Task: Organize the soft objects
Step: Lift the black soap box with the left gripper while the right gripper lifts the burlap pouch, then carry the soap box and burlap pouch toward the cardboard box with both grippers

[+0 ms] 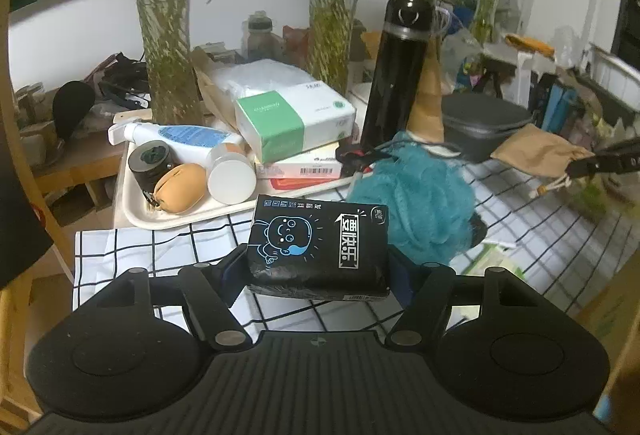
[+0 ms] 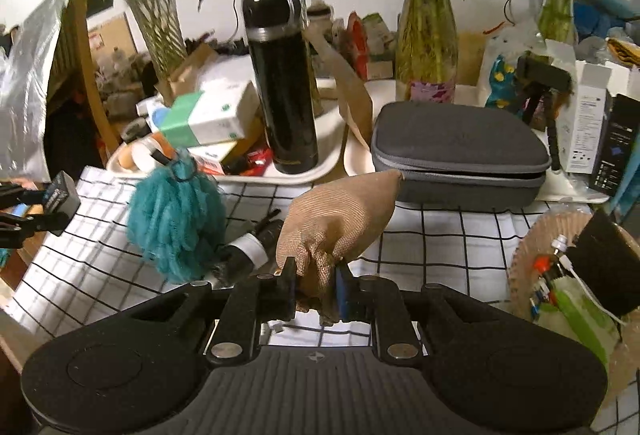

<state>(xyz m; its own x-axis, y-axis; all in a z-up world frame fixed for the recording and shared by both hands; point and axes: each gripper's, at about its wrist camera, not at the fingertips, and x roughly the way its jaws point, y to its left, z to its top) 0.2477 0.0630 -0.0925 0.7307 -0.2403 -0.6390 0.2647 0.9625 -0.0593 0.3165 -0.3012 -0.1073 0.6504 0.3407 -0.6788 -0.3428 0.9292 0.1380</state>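
Left gripper [image 1: 318, 267]: jaws clamped on the flanks of a soft black plastic tissue pack with blue cartoon print [image 1: 320, 241], carried clear above the white checked tablecloth [image 1: 160, 247]. The pack sits fully between the fingers and bulges slightly under the squeeze.

Right gripper [image 2: 316, 285]: jaws closed on the gathered neck of a tan woven drawstring pouch [image 2: 340, 217], whose body projects forward and upward from the fingertips.

A teal mesh bath pouf [image 2: 174, 225] lies on the cloth ahead and to the left of the right gripper, beside a small black tube with a white band [image 2: 250, 249]. A white tray [image 1: 136, 211], crowded with bottles and boxes, lies ahead-left of the left gripper.

Judgement: both items are in transit to a common spot; which one cannot be told. Recommended: keep grip pressure moderate, since the pack deforms; lower each item until it rests before parting the jaws; keep the two tools well apart and clear of the upright black flask [image 2: 282, 83].
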